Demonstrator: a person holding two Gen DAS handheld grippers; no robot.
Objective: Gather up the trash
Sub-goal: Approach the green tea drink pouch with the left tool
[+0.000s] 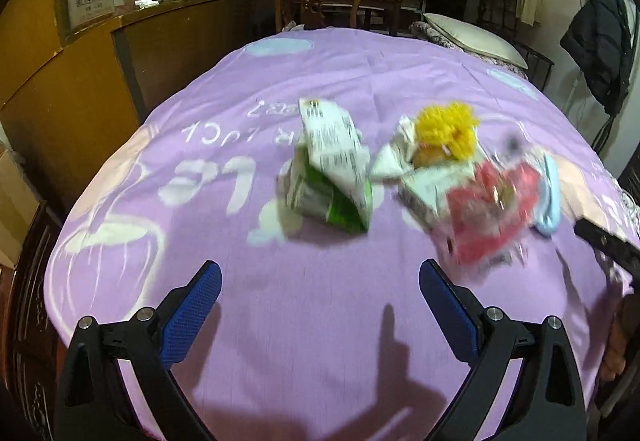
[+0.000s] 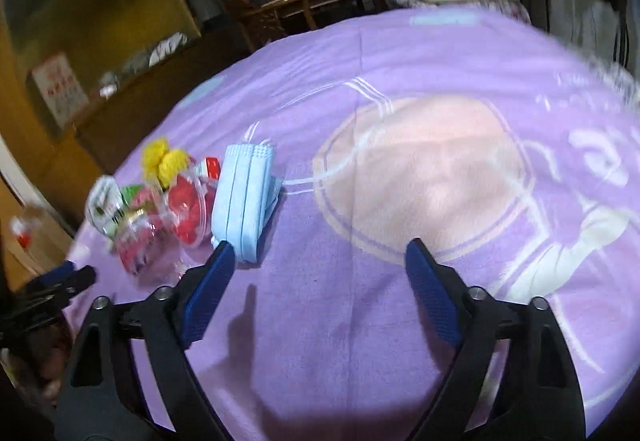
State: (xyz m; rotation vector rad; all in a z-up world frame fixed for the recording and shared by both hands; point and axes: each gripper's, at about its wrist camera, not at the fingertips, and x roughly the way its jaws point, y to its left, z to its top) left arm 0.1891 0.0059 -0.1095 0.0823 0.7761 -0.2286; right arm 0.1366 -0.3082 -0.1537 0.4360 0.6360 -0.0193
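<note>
Trash lies on a purple bedsheet [image 1: 304,321]. In the left wrist view a crumpled green-and-white wrapper [image 1: 332,177] sits ahead of my left gripper [image 1: 320,277], which is open and empty. To its right lie a yellow fluffy piece [image 1: 448,133], white paper [image 1: 404,161], a red clear-plastic package [image 1: 492,209] and a blue face mask [image 1: 550,197]. In the right wrist view my right gripper [image 2: 320,253] is open and empty; the blue mask [image 2: 244,197] lies just beyond its left fingertip, with the red package [image 2: 188,205], yellow piece [image 2: 166,161] and green wrapper [image 2: 108,205] further left.
A wooden cabinet [image 1: 68,113] runs along the bed's left side. A wooden chair [image 1: 332,1] and a pillow [image 1: 472,37] lie beyond the far edge. A dark jacket [image 1: 600,41] hangs at right. The left gripper shows at the right wrist view's left edge [image 2: 60,281].
</note>
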